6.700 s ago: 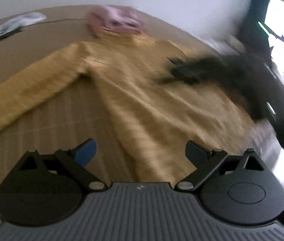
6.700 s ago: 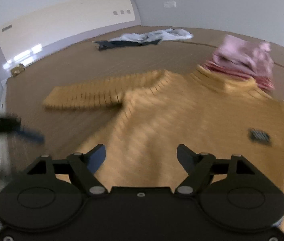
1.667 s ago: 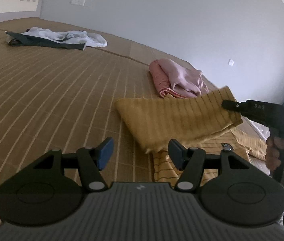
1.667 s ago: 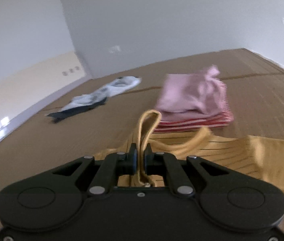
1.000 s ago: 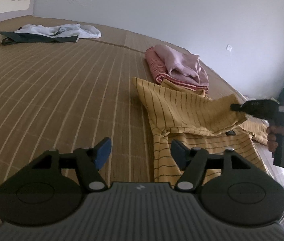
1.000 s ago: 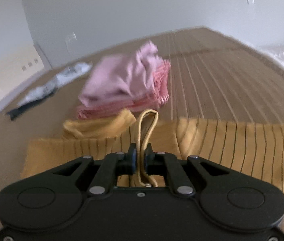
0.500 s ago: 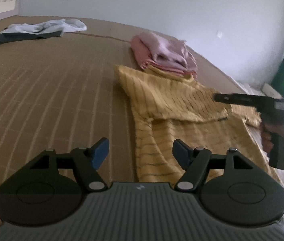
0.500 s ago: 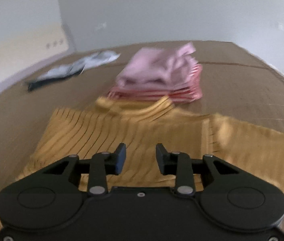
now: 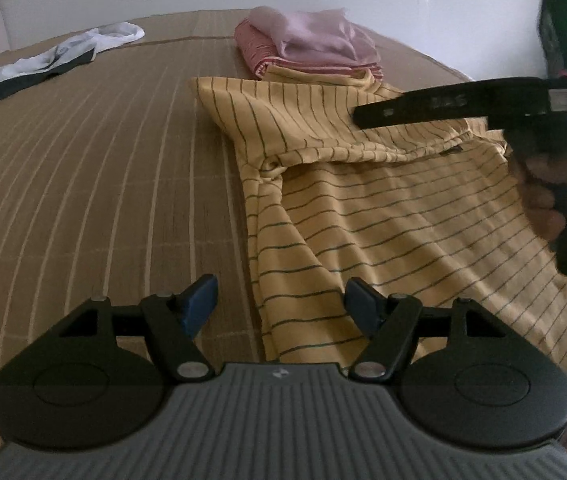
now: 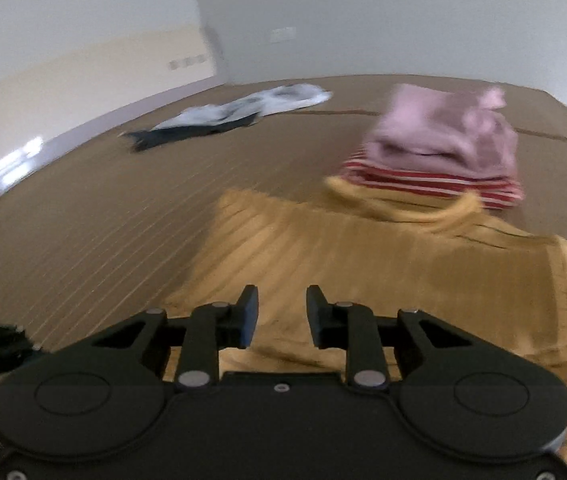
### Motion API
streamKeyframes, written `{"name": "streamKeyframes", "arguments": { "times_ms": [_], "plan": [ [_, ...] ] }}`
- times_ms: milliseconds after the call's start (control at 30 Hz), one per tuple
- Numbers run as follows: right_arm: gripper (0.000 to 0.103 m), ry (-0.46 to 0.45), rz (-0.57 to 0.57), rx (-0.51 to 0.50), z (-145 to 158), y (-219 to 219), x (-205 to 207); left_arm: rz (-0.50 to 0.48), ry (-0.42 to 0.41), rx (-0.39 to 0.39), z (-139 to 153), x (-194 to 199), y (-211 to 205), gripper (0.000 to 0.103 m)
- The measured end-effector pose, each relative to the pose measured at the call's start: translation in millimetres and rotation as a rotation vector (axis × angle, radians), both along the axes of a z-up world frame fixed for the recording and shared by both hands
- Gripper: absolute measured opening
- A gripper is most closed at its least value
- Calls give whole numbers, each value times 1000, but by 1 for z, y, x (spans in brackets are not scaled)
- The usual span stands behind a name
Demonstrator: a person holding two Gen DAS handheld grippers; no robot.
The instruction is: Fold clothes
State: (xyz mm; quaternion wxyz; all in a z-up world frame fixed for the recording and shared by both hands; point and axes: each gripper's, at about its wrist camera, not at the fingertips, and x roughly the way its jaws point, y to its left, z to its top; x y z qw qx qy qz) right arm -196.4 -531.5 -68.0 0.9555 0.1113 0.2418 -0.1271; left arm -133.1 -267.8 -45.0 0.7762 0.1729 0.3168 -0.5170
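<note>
Yellow shirt (image 9: 383, 216) flat on mat (image 9: 103, 168), one sleeve laid across chest, just ahead of both claws. Left claw (image 9: 279, 306) wide apart, empty; right claw (image 10: 281, 316) parted, empty. Knit likely light, limp, easily bunched; hem edge or free sleeve cuff the best hold.

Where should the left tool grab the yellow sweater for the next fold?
Probably the bottom corner of the yellow sweater, coming in low from the mat side. That edge lies flat and free right between the open left tool, while the sleeve is already folded across the chest.
</note>
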Motion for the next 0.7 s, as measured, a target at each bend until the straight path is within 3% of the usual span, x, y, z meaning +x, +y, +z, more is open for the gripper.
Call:
{"name": "streamKeyframes", "arguments": {
  "times_ms": [200,333,433,533,700],
  "plan": [
    [25,94,52,-40,-20,22,26,-1,-35,53,-4,-3,-3,84],
    [26,46,57,-13,-8,31,11,-3,-18,66,-4,0,-1,84],
    [26,23,159,49,-7,45,5,-10,-15,75,-3,0,1,85],
    [26,57,234,79,-17,57,11,-13,-17,81,-3,-2,3,85],
    [26,96,234,33,-31,70,22,-33,-40,97,-4,-6,3,86]
  ]
}}
